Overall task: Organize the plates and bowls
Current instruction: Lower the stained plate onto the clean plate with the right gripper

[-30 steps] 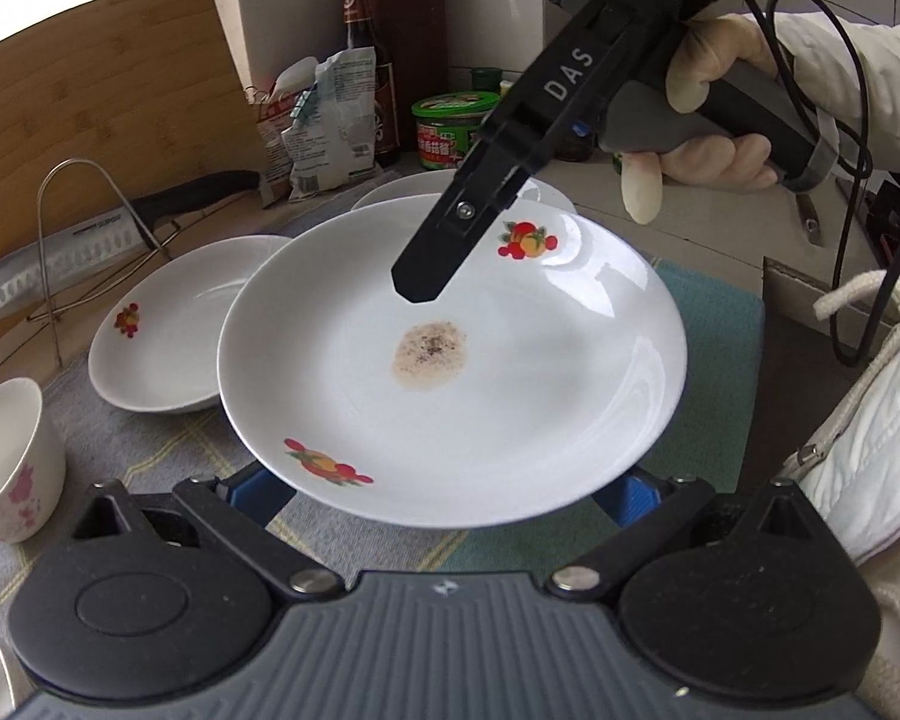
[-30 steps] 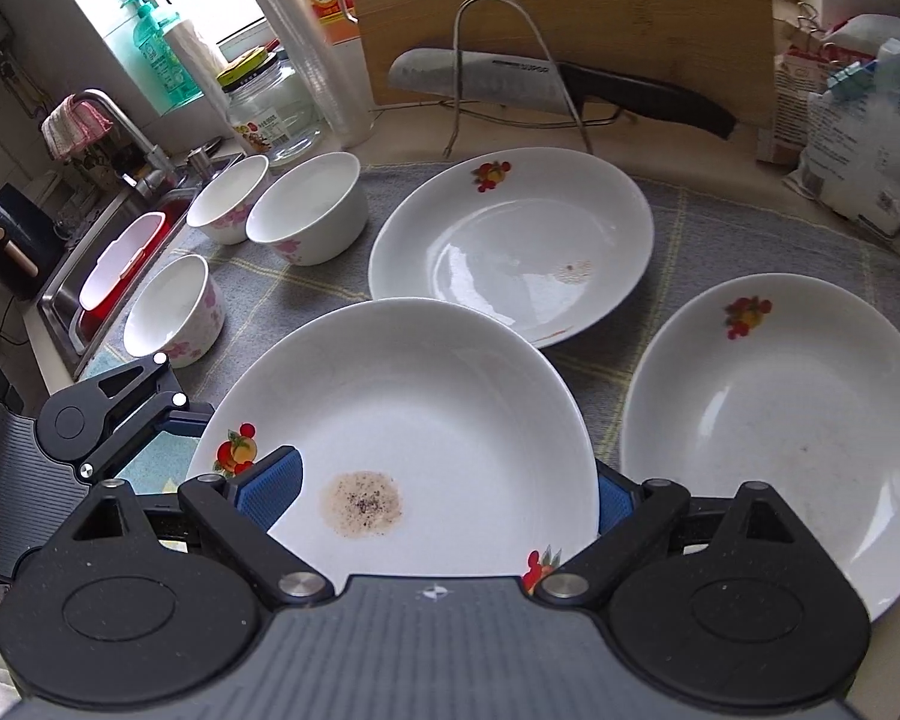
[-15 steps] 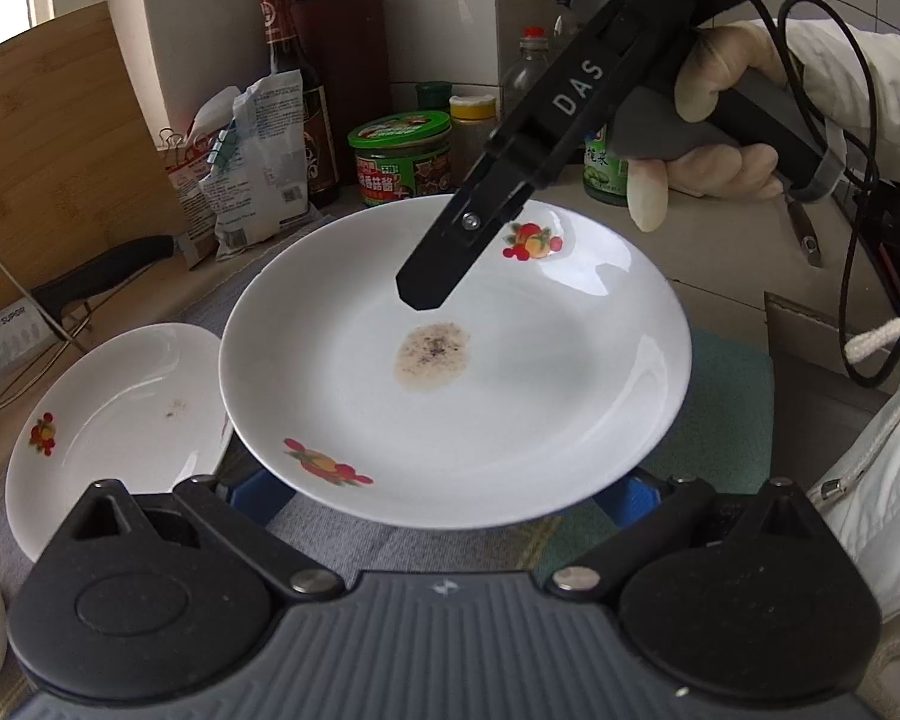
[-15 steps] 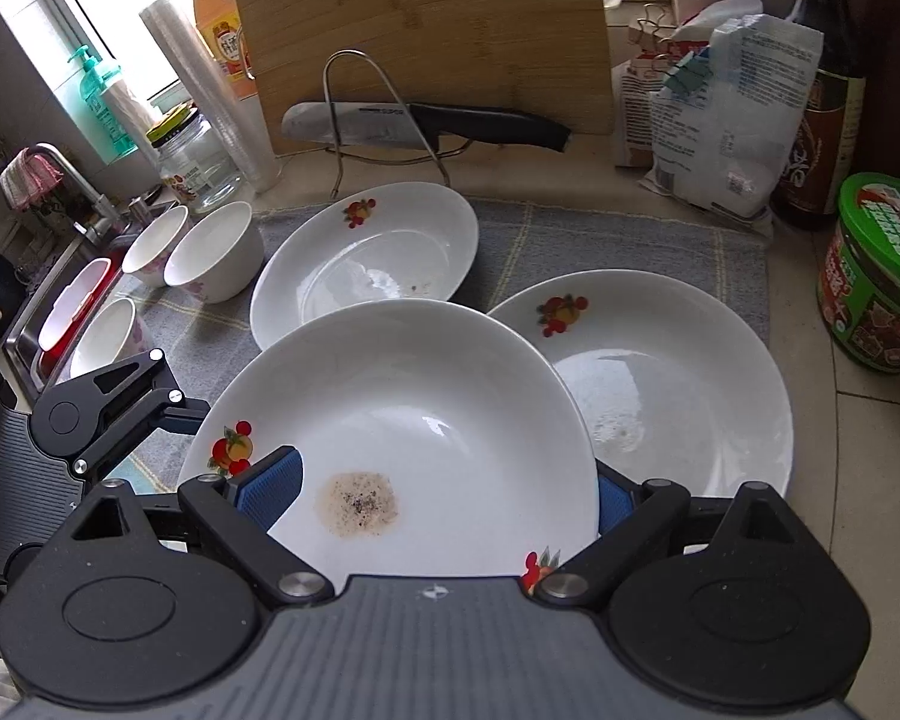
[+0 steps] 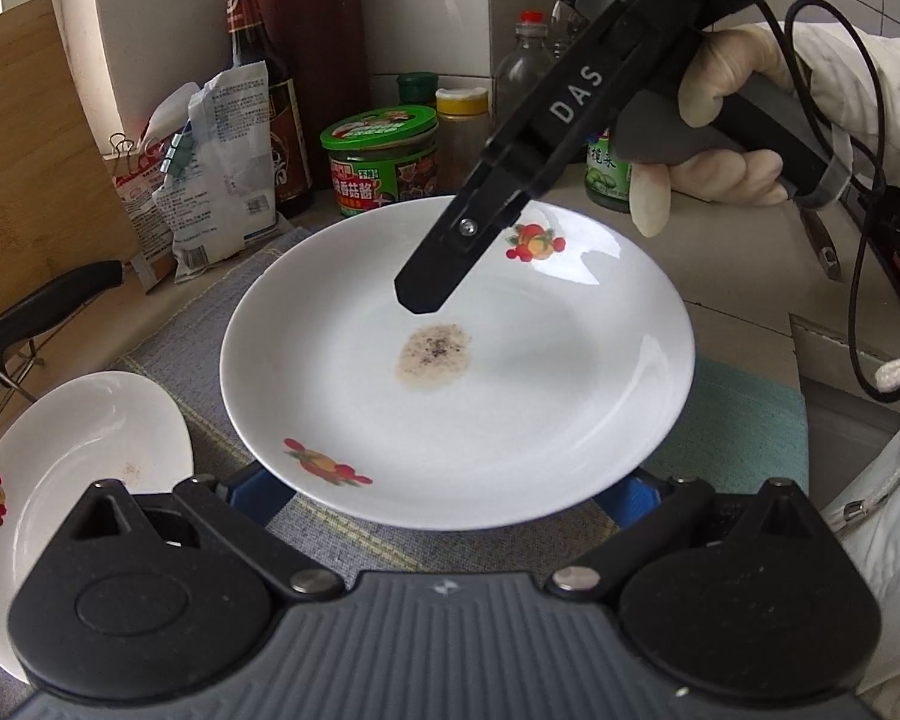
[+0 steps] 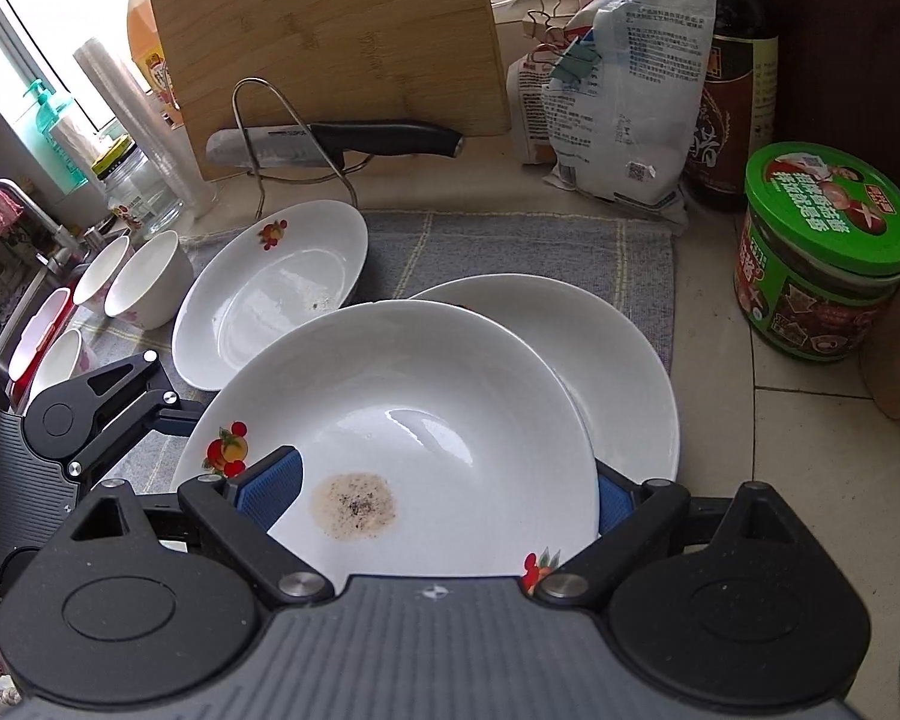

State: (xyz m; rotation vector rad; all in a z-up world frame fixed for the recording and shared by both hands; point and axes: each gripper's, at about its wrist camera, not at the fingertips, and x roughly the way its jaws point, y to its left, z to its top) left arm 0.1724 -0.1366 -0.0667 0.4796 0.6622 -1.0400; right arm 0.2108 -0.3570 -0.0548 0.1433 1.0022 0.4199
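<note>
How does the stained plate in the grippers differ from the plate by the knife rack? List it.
The stained plate is held up by the left gripper and right gripper; the plate by the knife rack lies on the grey mat.
The stained plate has a round brown speckled patch; the plate by the knife rack shows only a few specks.
Both are white with fruit motifs.

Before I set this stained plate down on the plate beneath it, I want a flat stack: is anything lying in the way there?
Nothing visible. The stained plate hangs over the lower plate, whose showing part is bare; the part hidden beneath cannot be checked.
</note>
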